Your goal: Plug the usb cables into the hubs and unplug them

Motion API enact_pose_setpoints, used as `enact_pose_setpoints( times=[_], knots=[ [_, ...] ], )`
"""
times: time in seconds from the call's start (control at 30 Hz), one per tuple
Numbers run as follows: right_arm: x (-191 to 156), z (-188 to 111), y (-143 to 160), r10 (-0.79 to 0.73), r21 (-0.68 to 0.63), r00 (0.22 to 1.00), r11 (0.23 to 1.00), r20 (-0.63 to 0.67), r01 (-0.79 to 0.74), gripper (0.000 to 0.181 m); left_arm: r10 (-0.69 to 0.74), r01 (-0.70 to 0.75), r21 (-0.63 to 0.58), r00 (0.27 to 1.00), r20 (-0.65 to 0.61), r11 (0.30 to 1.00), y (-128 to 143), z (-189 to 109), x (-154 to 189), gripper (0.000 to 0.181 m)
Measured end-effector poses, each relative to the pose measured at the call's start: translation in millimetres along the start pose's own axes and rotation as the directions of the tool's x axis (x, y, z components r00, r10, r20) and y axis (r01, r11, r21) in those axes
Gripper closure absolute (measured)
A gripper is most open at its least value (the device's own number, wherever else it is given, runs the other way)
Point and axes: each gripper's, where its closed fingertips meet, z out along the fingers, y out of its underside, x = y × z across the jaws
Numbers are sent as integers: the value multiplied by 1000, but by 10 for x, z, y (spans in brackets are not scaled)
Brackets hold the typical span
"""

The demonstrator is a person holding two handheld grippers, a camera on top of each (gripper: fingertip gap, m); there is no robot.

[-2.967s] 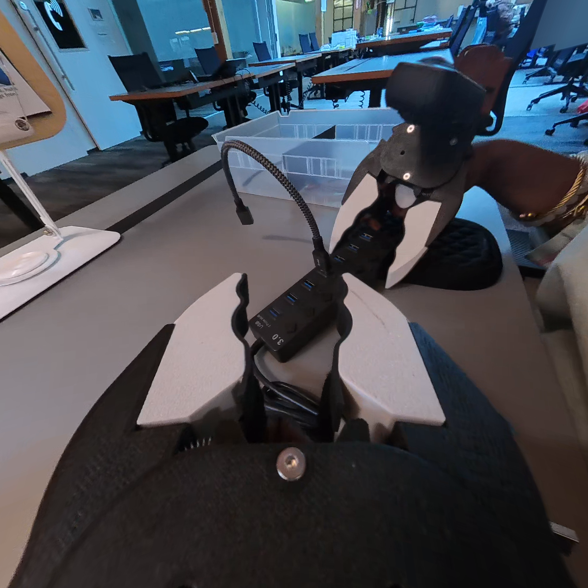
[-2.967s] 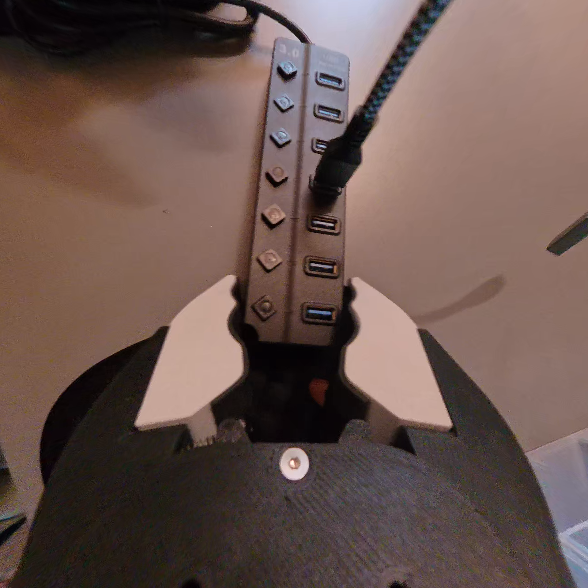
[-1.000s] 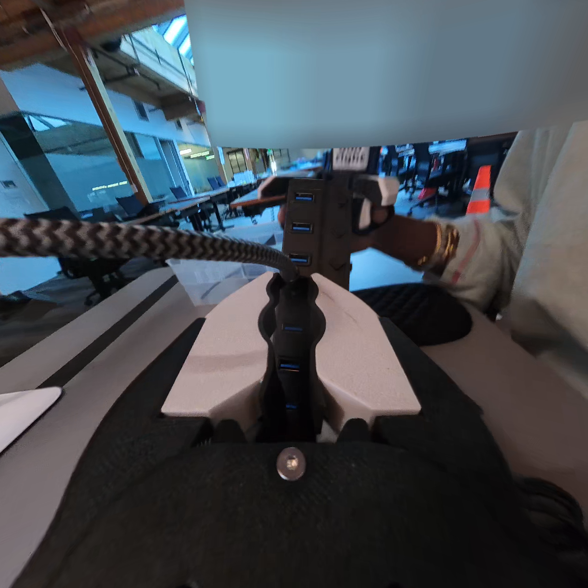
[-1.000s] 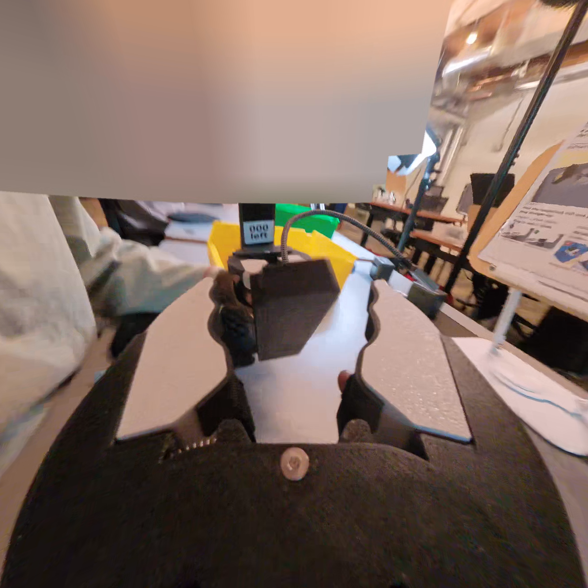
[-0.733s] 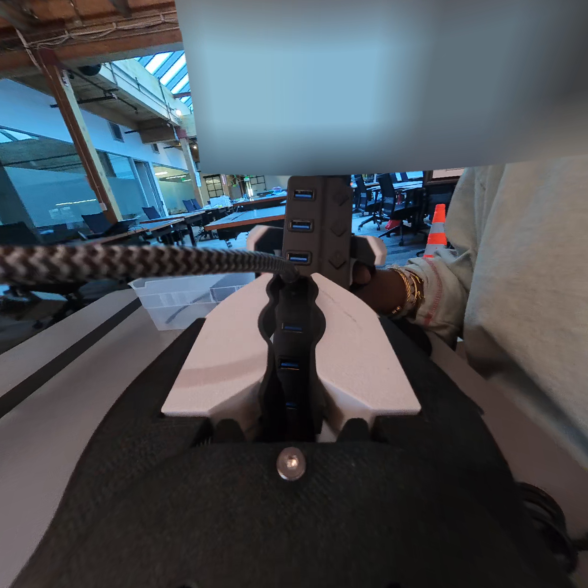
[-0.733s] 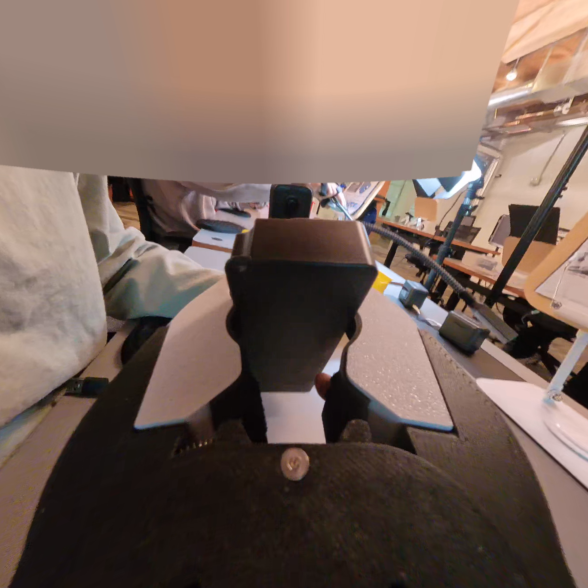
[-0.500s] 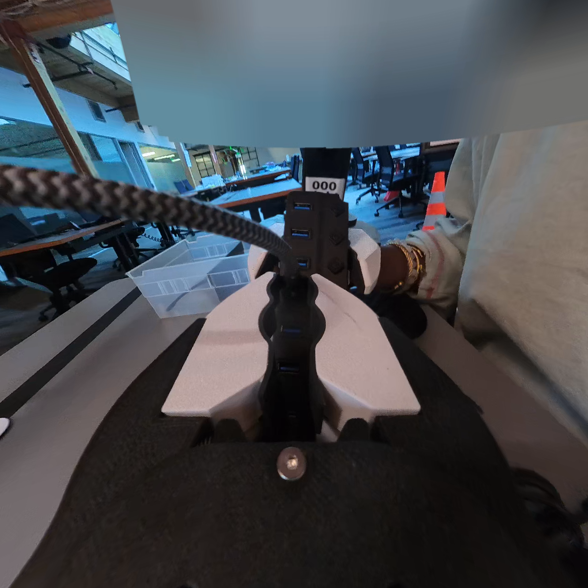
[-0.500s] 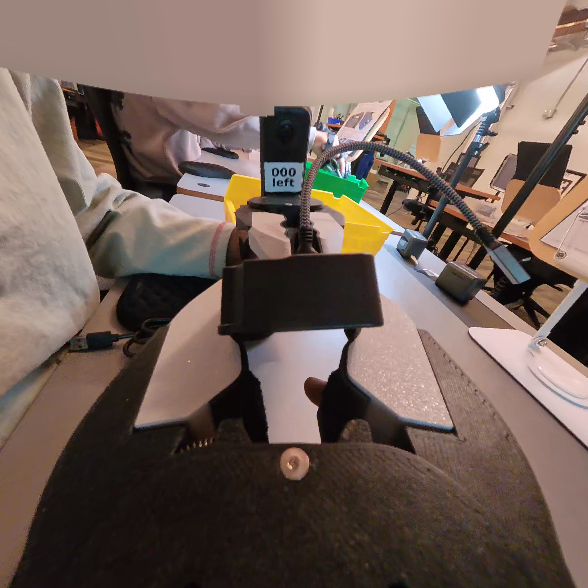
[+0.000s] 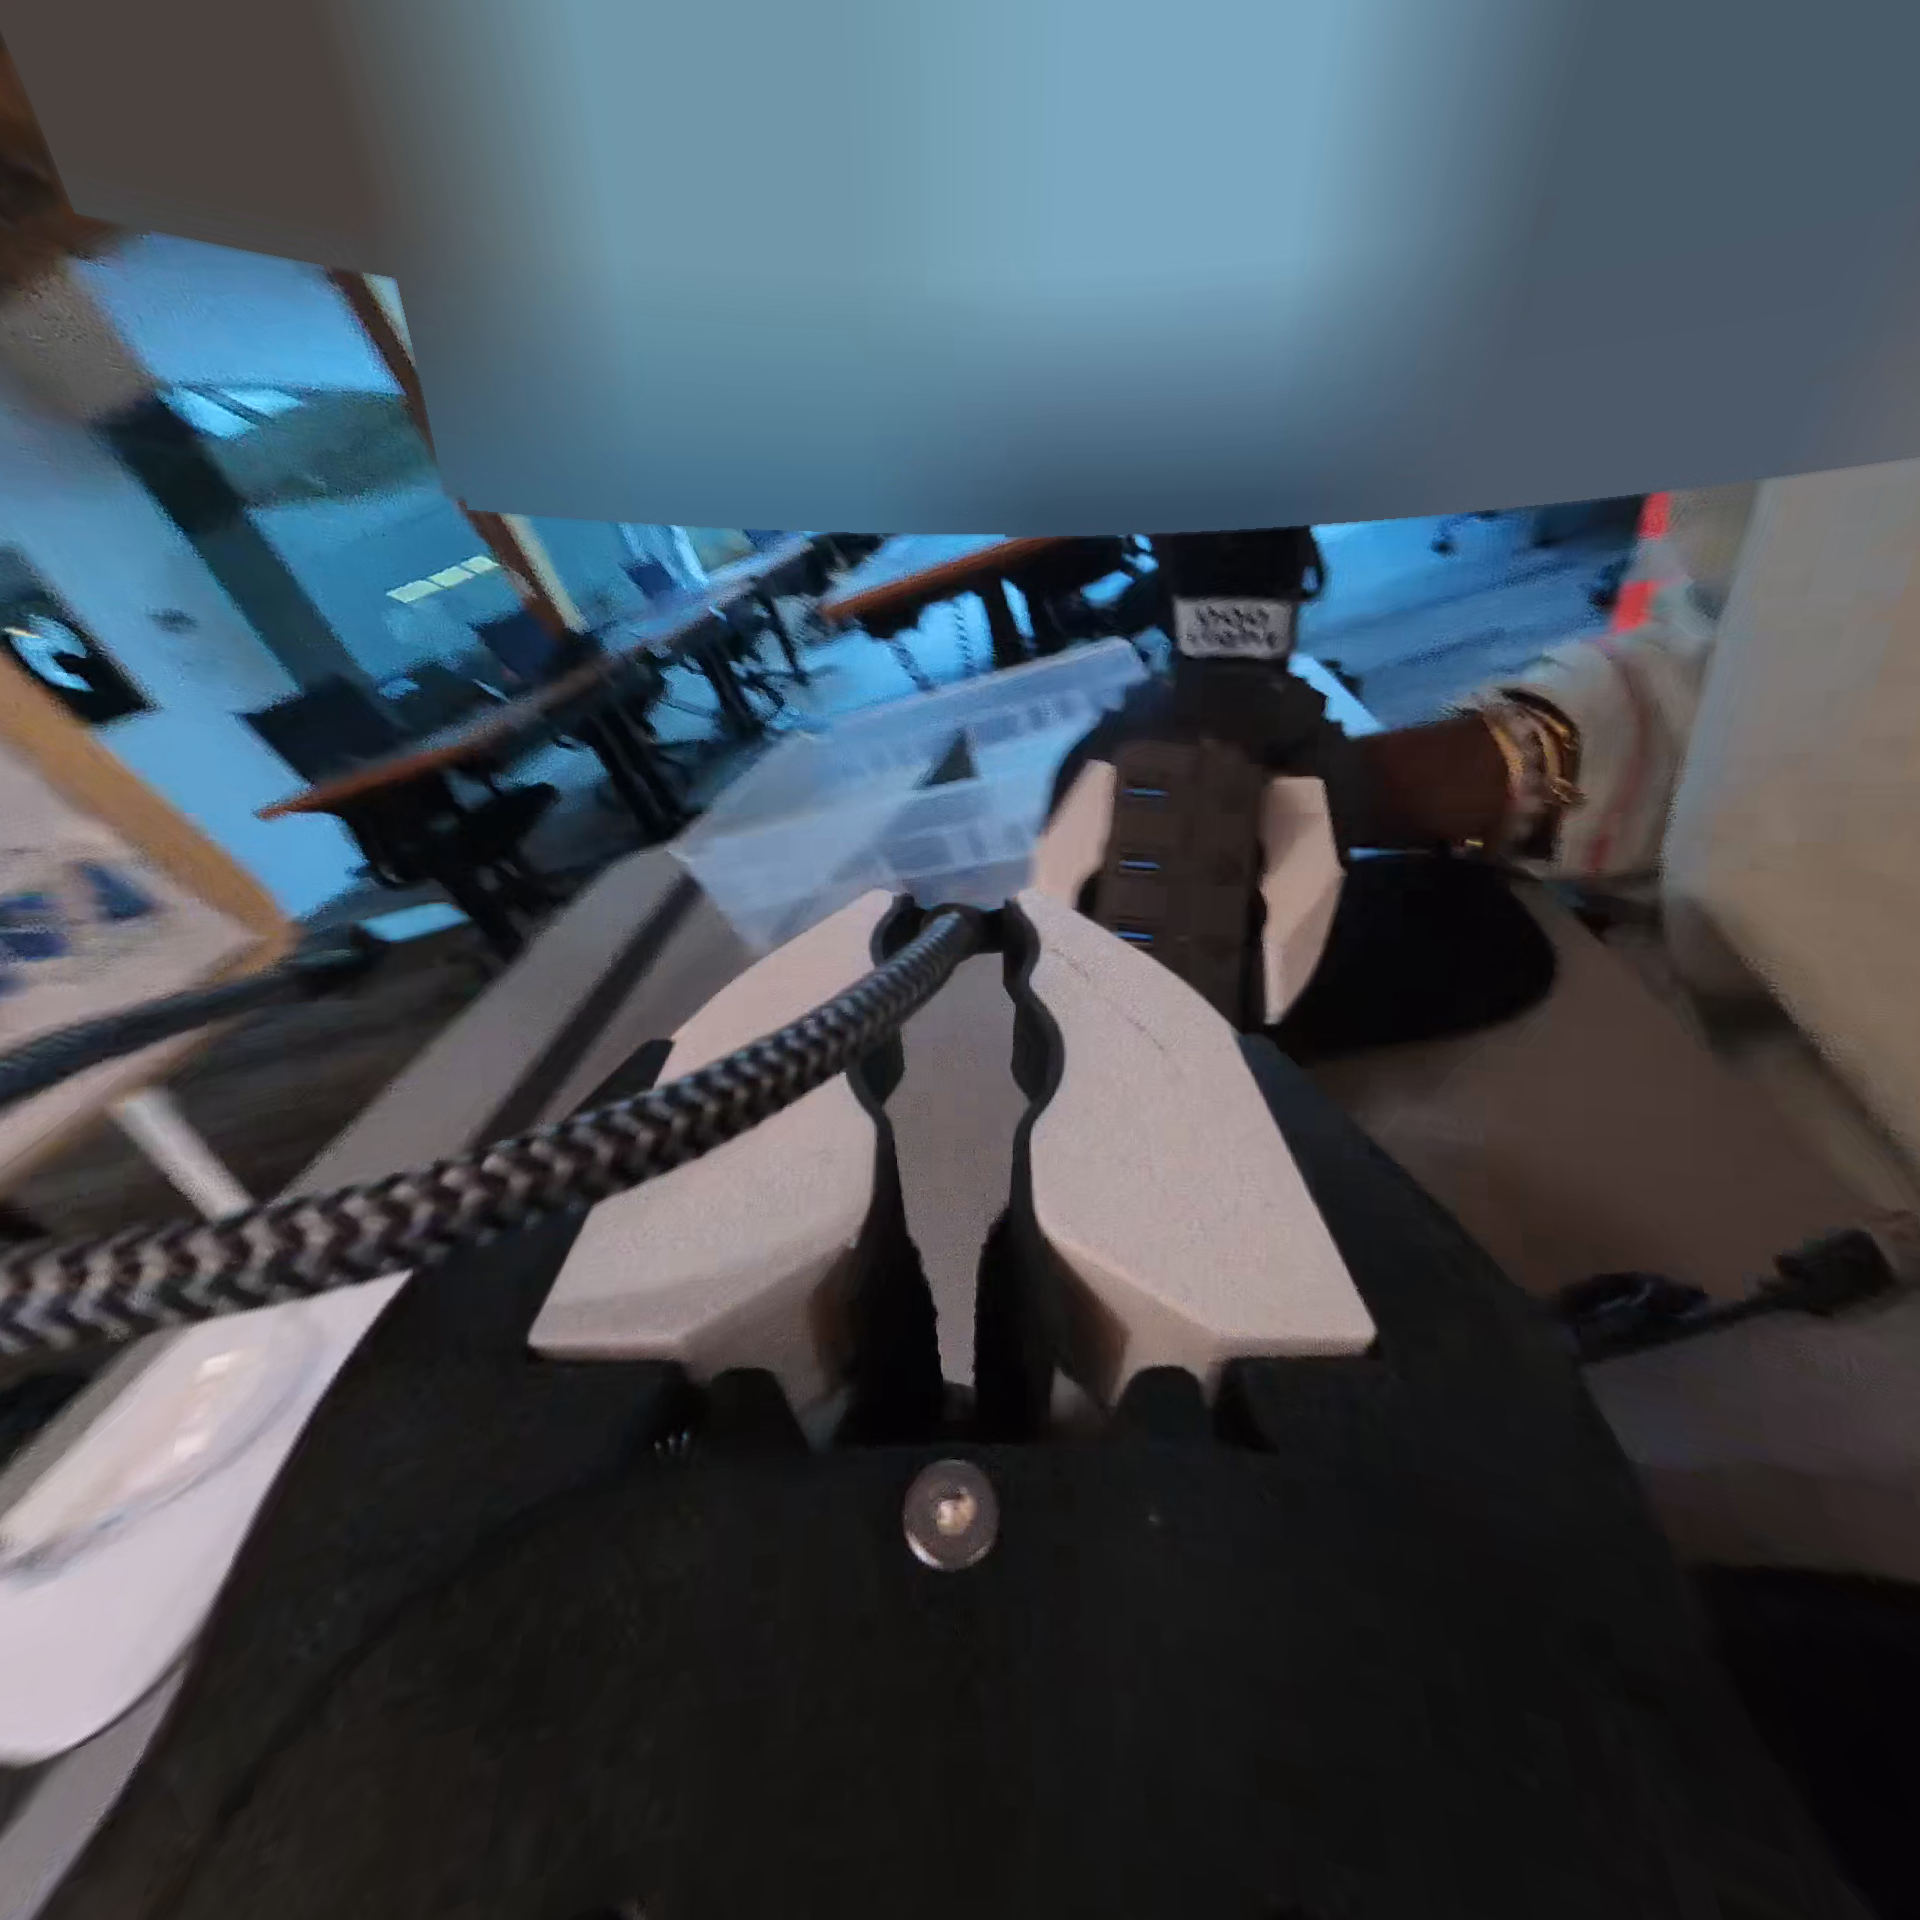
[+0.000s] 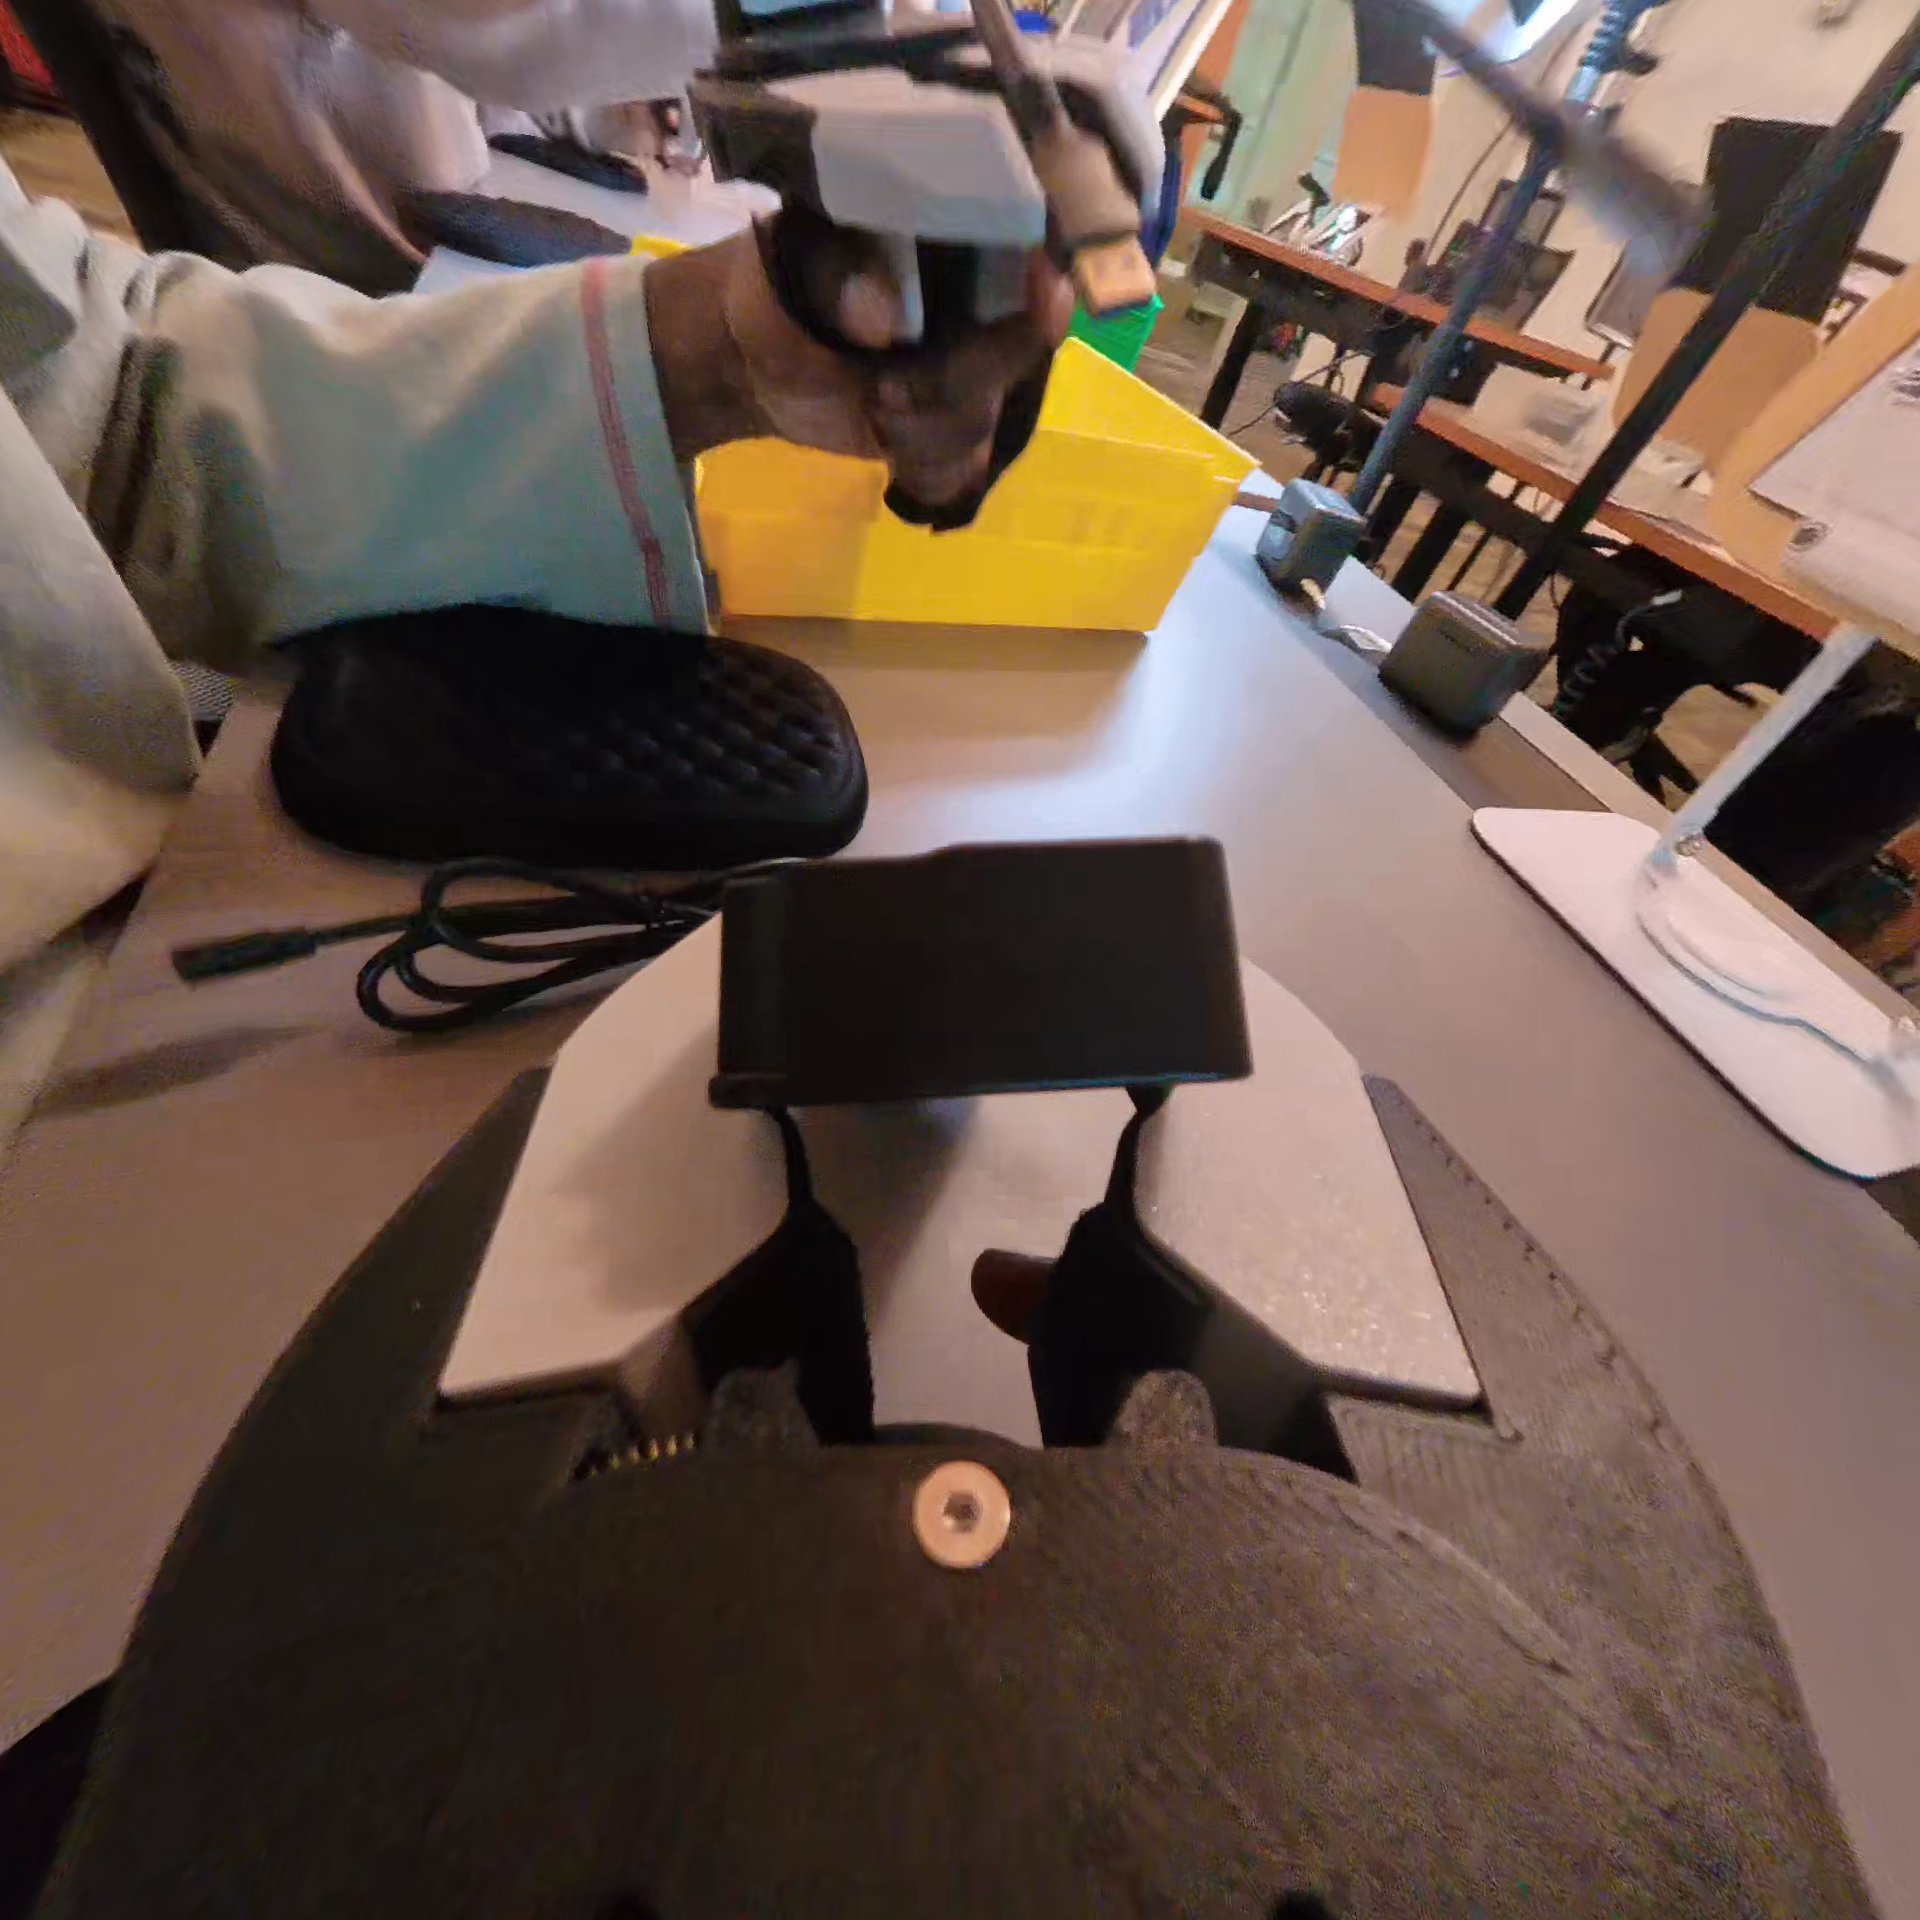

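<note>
My left gripper (image 9: 940, 925) is shut on the plug end of a black-and-white braided USB cable (image 9: 582, 1153) that trails off to the lower left. In the right wrist view the plug (image 10: 1112, 270) hangs free in the air with its metal tip bare. My right gripper (image 10: 961, 1091) is shut on a long black USB hub (image 10: 977, 966), seen end-on, held above the grey table (image 10: 1299, 852). The hub also shows in the left wrist view (image 9: 1184, 862), upright between the right gripper's white fingers, apart from the plug.
A black wrist rest (image 10: 561, 738) and a thin coiled black cable (image 10: 499, 935) lie near the person's sleeve. A yellow bin (image 10: 987, 530), two grey adapters (image 10: 1455, 655) and a white lamp base (image 10: 1714, 987) stand farther off. A clear tray (image 9: 904, 810) sits behind the hub. The gap from one gripper's tips to the other's is roughly 12 cm.
The plug has come out of the hub. My left gripper has drawn back and up with the cable. The hub stays in my right gripper, tilted lower toward the table.
</note>
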Motion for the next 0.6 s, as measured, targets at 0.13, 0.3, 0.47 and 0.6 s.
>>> enact_pose_setpoints(
  times=[0.13,0.3,0.47,0.6],
  knots=[
    [26,-41,3,19,-27,1000,999,-9,-19,118,39,-39,-2,999,22,999,-121,-17,-15,164],
    [70,-174,266,102,-178,995,979,-16,-103,117,-35,39,-82,998,47,996,62,111,34,165],
    [-7,-449,722,99,-446,995,889,-31,-103,140,-84,94,-187,995,63,978,254,124,120,165],
    [-51,-593,830,127,-534,991,836,-27,-122,125,-109,119,-207,992,60,971,305,168,179,165]
  ],
)
